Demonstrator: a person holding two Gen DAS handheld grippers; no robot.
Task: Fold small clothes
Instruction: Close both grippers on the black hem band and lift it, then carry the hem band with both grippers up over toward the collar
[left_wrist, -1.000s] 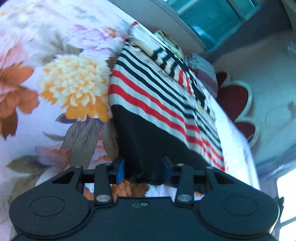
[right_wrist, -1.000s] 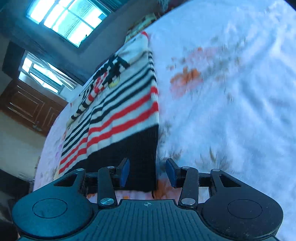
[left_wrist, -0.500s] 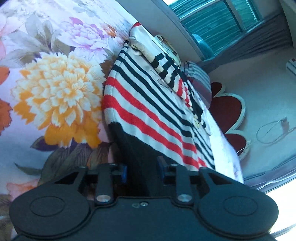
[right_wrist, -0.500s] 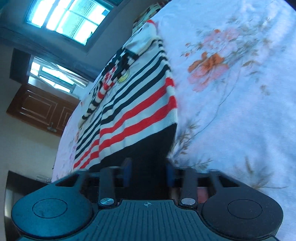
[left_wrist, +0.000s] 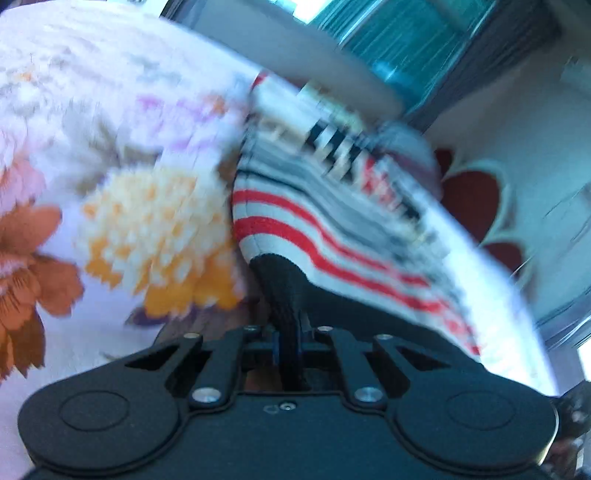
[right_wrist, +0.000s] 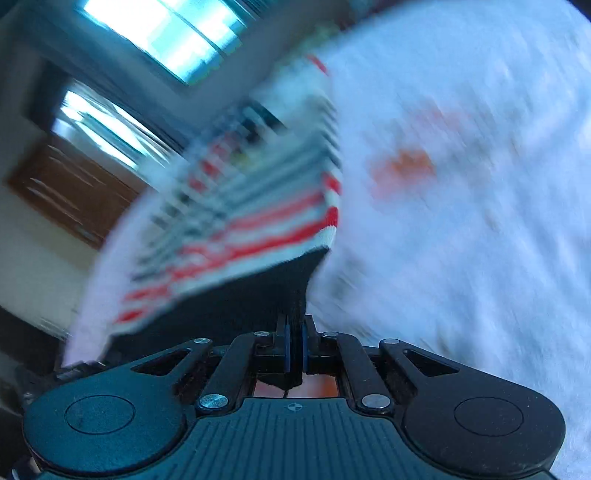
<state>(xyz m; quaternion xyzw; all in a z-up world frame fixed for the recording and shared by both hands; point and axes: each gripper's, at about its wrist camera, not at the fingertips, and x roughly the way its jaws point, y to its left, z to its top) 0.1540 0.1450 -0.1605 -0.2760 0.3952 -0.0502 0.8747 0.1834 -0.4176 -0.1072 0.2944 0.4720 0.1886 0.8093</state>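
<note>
A small striped sweater (left_wrist: 332, 236) with red, black and white bands and a black hem lies on the floral bedsheet (left_wrist: 110, 192). My left gripper (left_wrist: 290, 339) is shut on the left corner of the black hem, which is pinched and lifted. My right gripper (right_wrist: 294, 343) is shut on the right corner of the hem of the sweater (right_wrist: 251, 225); it rises off the bedsheet (right_wrist: 461, 184). Both views are motion-blurred. The far end of the sweater rests on the bed.
A red and white flower-shaped headboard (left_wrist: 476, 199) stands beyond the bed on the right in the left wrist view. Windows (right_wrist: 162, 33) and a wooden cabinet (right_wrist: 74, 192) lie beyond the bed in the right wrist view.
Both grippers closed from open onto the black hem corners. The hem now lifts off the sheet, and both views blur with motion.
</note>
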